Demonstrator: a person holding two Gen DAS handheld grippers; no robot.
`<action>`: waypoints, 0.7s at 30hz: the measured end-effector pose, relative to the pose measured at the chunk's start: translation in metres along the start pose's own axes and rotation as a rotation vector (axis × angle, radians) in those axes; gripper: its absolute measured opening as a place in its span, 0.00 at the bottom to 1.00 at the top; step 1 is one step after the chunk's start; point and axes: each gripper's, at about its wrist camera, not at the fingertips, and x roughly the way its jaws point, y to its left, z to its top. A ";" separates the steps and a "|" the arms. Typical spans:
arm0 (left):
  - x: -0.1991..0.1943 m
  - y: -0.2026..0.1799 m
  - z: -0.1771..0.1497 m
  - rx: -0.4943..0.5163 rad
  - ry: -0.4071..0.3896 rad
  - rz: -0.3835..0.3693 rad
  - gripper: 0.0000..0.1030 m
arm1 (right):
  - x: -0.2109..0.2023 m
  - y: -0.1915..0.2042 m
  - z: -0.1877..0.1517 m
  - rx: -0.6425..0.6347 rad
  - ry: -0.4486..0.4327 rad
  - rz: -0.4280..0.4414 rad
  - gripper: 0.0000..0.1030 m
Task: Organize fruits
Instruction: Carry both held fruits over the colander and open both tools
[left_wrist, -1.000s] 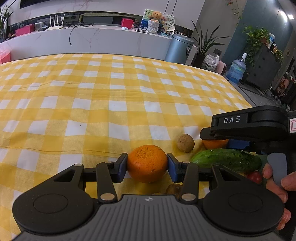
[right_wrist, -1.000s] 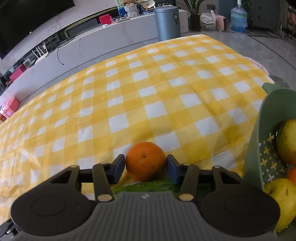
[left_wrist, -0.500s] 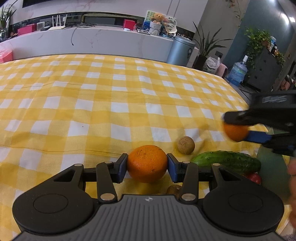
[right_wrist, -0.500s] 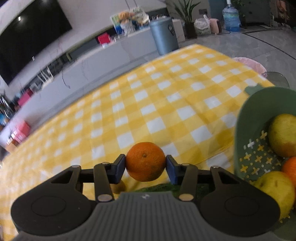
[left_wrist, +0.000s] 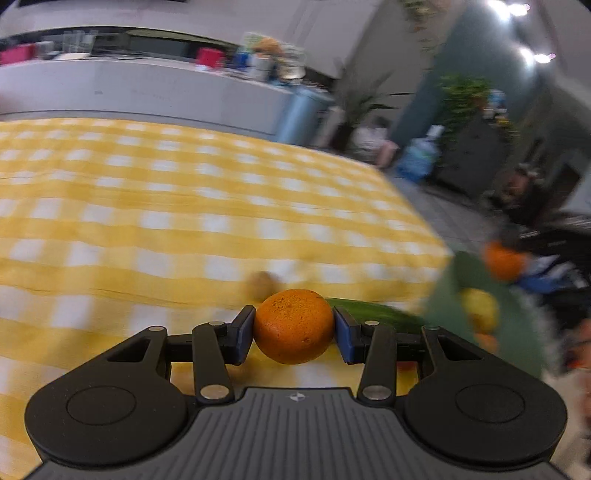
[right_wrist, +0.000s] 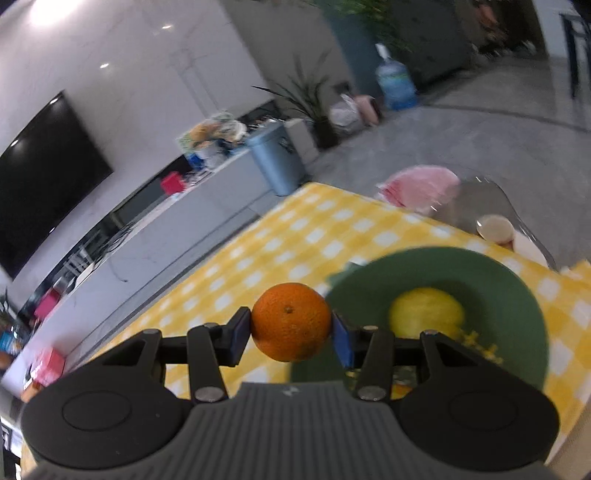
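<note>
My left hand-held gripper (left_wrist: 294, 326) is pinching a round orange mandarin with a pitted skin (left_wrist: 293, 326); both blue pads press its sides, and it hangs clear above the desk under the yellow-and-white checked cloth (left_wrist: 155, 221). Just behind it on the cloth I see a small brown round fruit (left_wrist: 261, 282), blurred, and a long dark green cucumber (left_wrist: 373, 317) lying to the right. Further right stands the green plastic basket (left_wrist: 448, 291) with a yellow fruit inside; the picture is smeared there.

My right hand-held gripper (right_wrist: 291, 326) is clamped on a second orange mandarin, stem scar facing me (right_wrist: 291, 322), held in the air beside the basket's (right_wrist: 509, 295) left rim. In the left view this same hand-held gripper (left_wrist: 517, 266) shows as a blur above the basket. Inside the basket lies a yellow-green pear-like fruit (right_wrist: 426, 312). Beyond the desk's far edge I can make out a pink cloth (right_wrist: 417, 184).
</note>
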 end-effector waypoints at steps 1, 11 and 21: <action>-0.001 -0.008 -0.001 0.014 0.000 -0.035 0.49 | 0.004 -0.007 0.000 0.018 0.019 -0.006 0.43; 0.007 -0.042 0.005 0.068 0.029 -0.109 0.49 | 0.022 -0.036 -0.002 0.084 0.097 -0.038 0.43; 0.039 -0.093 0.030 0.111 0.116 -0.261 0.49 | 0.019 -0.070 0.006 0.206 0.050 -0.033 0.43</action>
